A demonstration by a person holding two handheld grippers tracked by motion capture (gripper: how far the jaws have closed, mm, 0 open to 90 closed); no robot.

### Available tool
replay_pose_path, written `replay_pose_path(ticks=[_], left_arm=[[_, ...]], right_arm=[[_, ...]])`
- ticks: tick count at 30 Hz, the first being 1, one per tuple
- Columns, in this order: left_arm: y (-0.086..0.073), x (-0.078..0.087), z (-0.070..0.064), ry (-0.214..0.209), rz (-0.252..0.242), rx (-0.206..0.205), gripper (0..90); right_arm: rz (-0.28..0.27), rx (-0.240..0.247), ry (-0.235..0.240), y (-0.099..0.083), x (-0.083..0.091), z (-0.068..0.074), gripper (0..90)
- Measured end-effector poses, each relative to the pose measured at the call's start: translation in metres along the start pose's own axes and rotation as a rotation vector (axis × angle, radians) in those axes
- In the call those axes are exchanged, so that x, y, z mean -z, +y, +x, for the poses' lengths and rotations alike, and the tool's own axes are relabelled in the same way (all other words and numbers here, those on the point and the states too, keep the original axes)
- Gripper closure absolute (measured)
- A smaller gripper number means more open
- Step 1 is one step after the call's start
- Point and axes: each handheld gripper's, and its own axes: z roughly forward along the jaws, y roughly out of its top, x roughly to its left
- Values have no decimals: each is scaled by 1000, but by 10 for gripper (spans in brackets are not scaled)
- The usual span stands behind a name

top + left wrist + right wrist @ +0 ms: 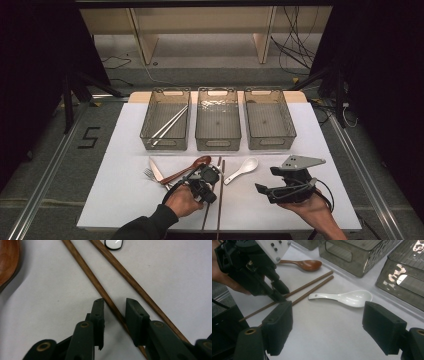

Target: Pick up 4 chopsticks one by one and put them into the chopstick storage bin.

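Two brown wooden chopsticks (pixel 221 200) lie side by side near the table's front edge. My left gripper (pixel 212 196) is down over them and open. In the left gripper view its jaws (pixel 115 312) straddle one chopstick (pixel 92 280), while the second chopstick (pixel 135 285) runs just outside the right jaw. My right gripper (pixel 266 180) hovers to the right, wide open and holding nothing. Beyond its jaws (pixel 327 327) lies a white ceramic spoon (pixel 344 297), and the left gripper (pixel 279 292) rests on the chopsticks (pixel 312 283).
Three see-through baskets (pixel 218 142) stand in a row at the back; the left one (pixel 165 145) holds silver chopsticks (pixel 170 125). A wooden spoon (pixel 187 170), a knife (pixel 156 171) and a fork (pixel 149 174) lie on the white table (pixel 125 200) left of my left gripper.
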Motion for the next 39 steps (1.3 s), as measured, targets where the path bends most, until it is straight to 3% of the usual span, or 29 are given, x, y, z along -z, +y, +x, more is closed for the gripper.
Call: replay_pose_path(ticks=[9, 15, 28, 39], left_arm=[[-2, 2, 12, -26, 1, 71, 788], [-2, 1, 16, -30, -2, 97, 840], [-2, 3, 16, -25, -20, 94, 847], [-1, 27, 22, -66, -107, 91, 848]], right_arm=[[2, 2, -1, 0, 0, 0, 256], [2, 8, 0, 1, -1, 0, 258], [2, 7, 2, 1, -1, 0, 259], [-3, 5, 3, 1, 0, 0, 258]])
